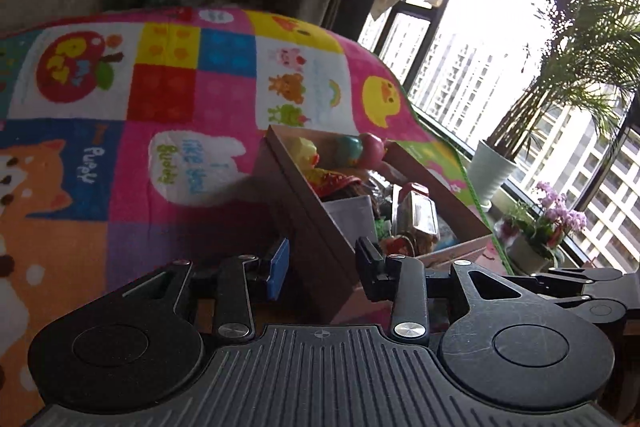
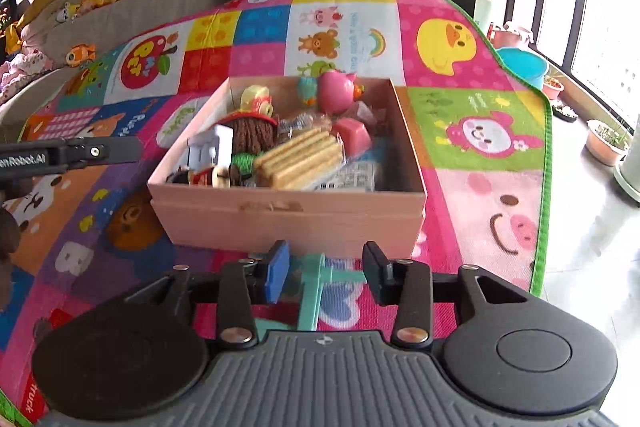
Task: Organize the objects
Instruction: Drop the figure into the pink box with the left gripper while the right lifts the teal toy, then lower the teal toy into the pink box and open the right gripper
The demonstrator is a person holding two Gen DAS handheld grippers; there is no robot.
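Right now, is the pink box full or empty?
Nearly full. The pink box has no lid on, and a pink pig toy, wafer biscuits and other toys crowd it.

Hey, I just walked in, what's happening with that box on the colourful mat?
A person is tidying up with a handheld gripper in each hand. A pink box sits on the patchwork play mat, already full of toys and snacks: a pink pig toy, a pack of wafer biscuits and more. The right gripper is open in front of the box, above a teal plastic piece on the mat. The left gripper is open at the box's corner, holding nothing.
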